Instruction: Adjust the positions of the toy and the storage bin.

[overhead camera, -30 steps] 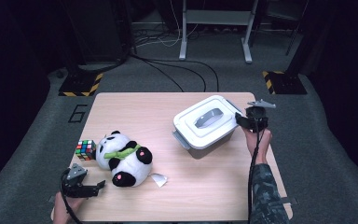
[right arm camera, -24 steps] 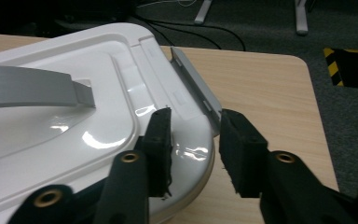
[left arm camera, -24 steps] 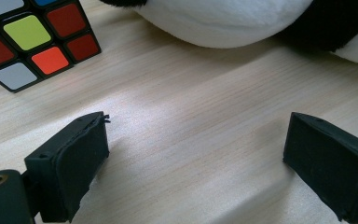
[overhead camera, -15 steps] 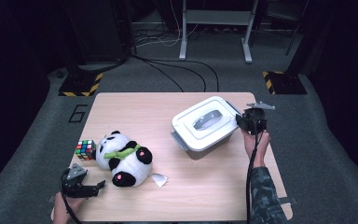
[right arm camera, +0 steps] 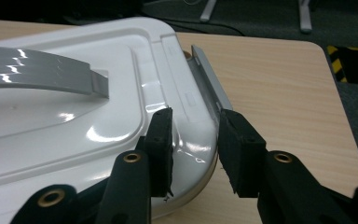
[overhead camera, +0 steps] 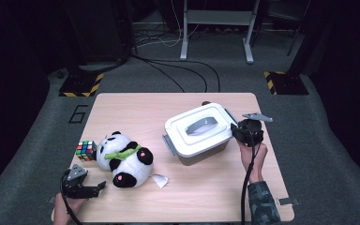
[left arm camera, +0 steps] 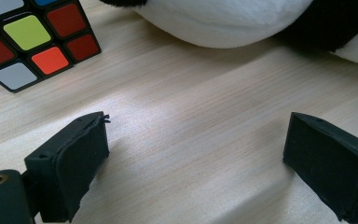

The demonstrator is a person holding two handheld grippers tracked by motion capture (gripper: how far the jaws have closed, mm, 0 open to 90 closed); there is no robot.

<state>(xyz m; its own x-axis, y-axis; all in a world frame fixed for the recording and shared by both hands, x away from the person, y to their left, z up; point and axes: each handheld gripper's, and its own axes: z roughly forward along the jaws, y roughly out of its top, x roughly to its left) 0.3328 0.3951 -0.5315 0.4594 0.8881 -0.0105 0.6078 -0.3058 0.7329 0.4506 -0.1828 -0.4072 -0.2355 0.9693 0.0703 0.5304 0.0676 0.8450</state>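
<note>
- Storage box [overhead camera: 198, 135], high view: a white lidded container with a grey carry handle [overhead camera: 201, 126] on top stands right of centre on the counter [overhead camera: 136, 105]. A grey latch [overhead camera: 169, 144] sits at its left end and another at its right end. The right hand-held gripper [overhead camera: 236, 131] is at the box's right end, held by the right hand [overhead camera: 252, 157].
- High view, remaining items: a plush panda [overhead camera: 124, 158] lies left of centre, with a puzzle cube [overhead camera: 86, 150] just beside it and a small white tag [overhead camera: 160, 180] near its lower side. The left hand-held gripper [overhead camera: 93, 188] rests near the counter's front left corner, apart from the panda.
- Left gripper view: the left hand-held gripper [left arm camera: 193, 158] has its jaws spread wide over bare counter, with nothing between them. The puzzle cube [left arm camera: 28, 39] and the plush panda [left arm camera: 233, 23] lie ahead, untouched.
- Right gripper view: the right hand-held gripper [right arm camera: 195, 149] straddles the rounded corner of the lid [right arm camera: 121, 84] beside the right-end latch [right arm camera: 209, 77]. The jaws have just been narrowing and then eased apart slightly; the lid edge is between them. One jaw lies against the lid top; the other stands just off the rim, so no firm clamp is evident.
- Progress, as judged: the lid is still seated and both latches appear unreleased. The work is at an early stage; unlatching and opening remain to be done.
</note>
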